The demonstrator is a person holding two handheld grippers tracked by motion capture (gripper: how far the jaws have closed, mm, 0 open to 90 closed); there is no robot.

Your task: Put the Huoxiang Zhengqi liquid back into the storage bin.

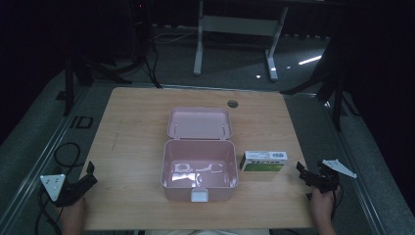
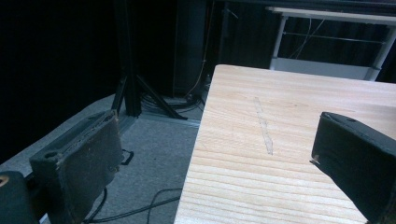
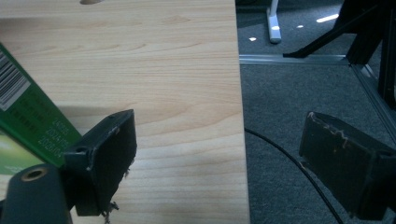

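- Nearest the person, at about 7 o'clock of the wooden table (image 1: 132, 117), the left gripper (image 1: 91, 172) hangs just off the table's left edge; in the left gripper view its jaws stand spread wide, one over the grey carpet (image 2: 154, 154) and one over the wood, with nothing between them.
- At about 4 o'clock the right gripper (image 1: 300, 171) sits at the table's right edge, held by a hand (image 1: 323, 203); its jaws are also spread apart and empty, one over the tabletop and one over the floor beyond the edge.
- Just to the 9 o'clock side of the right gripper lies the green-and-white carton (image 1: 263, 160), flat on the table; the right gripper view shows its barcoded corner (image 3: 18, 121) just beside the near jaw, though whether they touch I cannot tell.
- Beside the carton, at the table's centre, stands the pink plastic box (image 1: 199, 169), its hinged lid (image 1: 199, 123) thrown open toward 12 o'clock.
- Farther off at 12 o'clock, a white desk frame (image 1: 235, 29) stands on the floor.
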